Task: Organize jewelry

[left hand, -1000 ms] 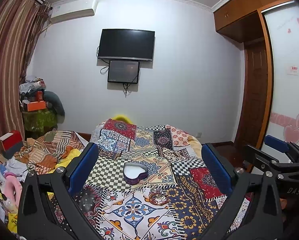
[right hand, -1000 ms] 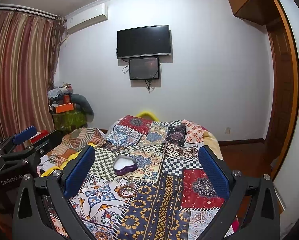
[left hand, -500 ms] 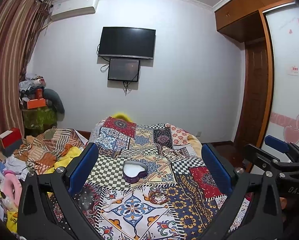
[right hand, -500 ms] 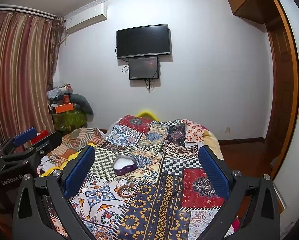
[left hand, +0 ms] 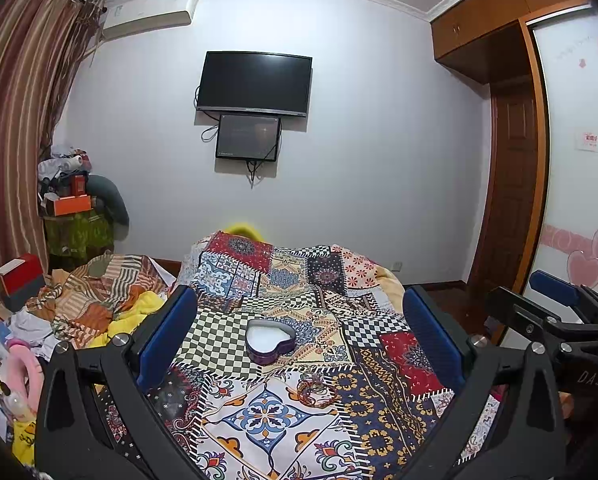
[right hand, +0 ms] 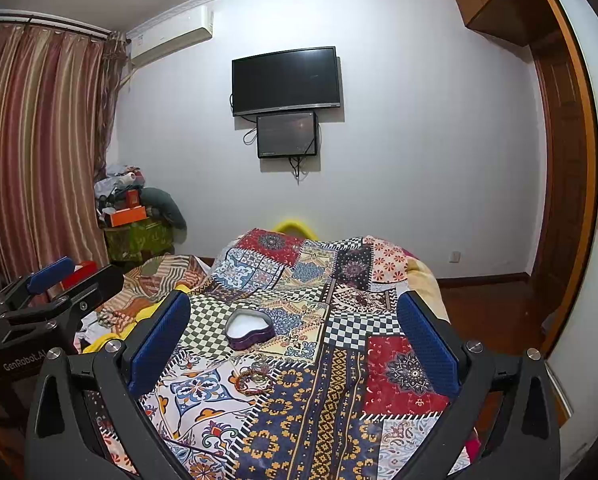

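Note:
A purple heart-shaped tin [left hand: 270,344] with a white inside lies open on the patchwork quilt [left hand: 379,396]; it also shows in the right wrist view [right hand: 249,330]. A small heap of beaded bracelets [left hand: 316,389] lies on the quilt just in front of the tin, seen too in the right wrist view [right hand: 255,380]. My left gripper [left hand: 299,344] is open and empty, held above the bed behind the tin. My right gripper [right hand: 295,344] is open and empty, to the right of the left one [right hand: 39,304].
Crumpled striped bedding and yellow cloth [left hand: 99,300] lie left of the quilt. A cluttered green stand [left hand: 75,228] is by the curtain. A television [left hand: 253,82] hangs on the far wall. A wooden door [left hand: 511,200] and wardrobe stand at right.
Both views have shifted only slightly; the tin and bracelets lie where they were. Both grippers remain open.

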A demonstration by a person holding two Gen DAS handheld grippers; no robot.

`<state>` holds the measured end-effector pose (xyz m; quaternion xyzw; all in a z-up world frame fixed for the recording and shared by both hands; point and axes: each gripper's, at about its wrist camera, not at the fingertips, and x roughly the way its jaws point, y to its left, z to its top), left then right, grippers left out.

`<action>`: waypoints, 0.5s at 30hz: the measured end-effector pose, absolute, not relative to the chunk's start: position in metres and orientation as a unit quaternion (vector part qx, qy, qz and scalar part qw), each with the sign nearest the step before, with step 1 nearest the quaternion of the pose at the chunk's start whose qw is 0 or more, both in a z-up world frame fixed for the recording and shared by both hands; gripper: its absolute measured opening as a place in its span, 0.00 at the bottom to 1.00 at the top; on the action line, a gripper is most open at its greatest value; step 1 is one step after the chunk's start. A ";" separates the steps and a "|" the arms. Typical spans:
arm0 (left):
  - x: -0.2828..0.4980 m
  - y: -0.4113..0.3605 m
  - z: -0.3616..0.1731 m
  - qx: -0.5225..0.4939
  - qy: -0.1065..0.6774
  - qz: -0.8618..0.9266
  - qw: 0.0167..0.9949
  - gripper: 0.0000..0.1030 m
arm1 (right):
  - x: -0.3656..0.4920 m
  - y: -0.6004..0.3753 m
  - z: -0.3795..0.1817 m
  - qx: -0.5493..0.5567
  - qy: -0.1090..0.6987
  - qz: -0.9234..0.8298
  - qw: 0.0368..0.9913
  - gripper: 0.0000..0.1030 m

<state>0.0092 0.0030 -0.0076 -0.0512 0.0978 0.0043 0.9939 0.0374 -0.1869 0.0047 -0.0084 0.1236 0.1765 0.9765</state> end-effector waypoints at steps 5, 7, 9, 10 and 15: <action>0.013 0.004 -0.010 -0.052 0.101 0.005 0.993 1.00 | 0.040 -0.187 0.001 -0.006 0.128 0.177 0.976 0.99; 0.015 0.005 -0.011 -0.053 0.104 0.005 0.993 1.00 | 0.041 -0.186 0.000 -0.006 0.130 0.177 0.976 0.99; 0.016 0.006 -0.013 -0.053 0.106 0.006 0.993 1.00 | 0.041 -0.185 -0.002 -0.006 0.133 0.177 0.975 0.99; 0.018 0.007 -0.014 -0.054 0.107 0.006 0.993 1.00 | 0.042 -0.184 -0.003 -0.007 0.135 0.177 0.975 0.99; 0.026 0.009 -0.020 -0.055 0.115 0.007 0.992 1.00 | 0.047 -0.182 -0.007 -0.005 0.145 0.177 0.974 0.99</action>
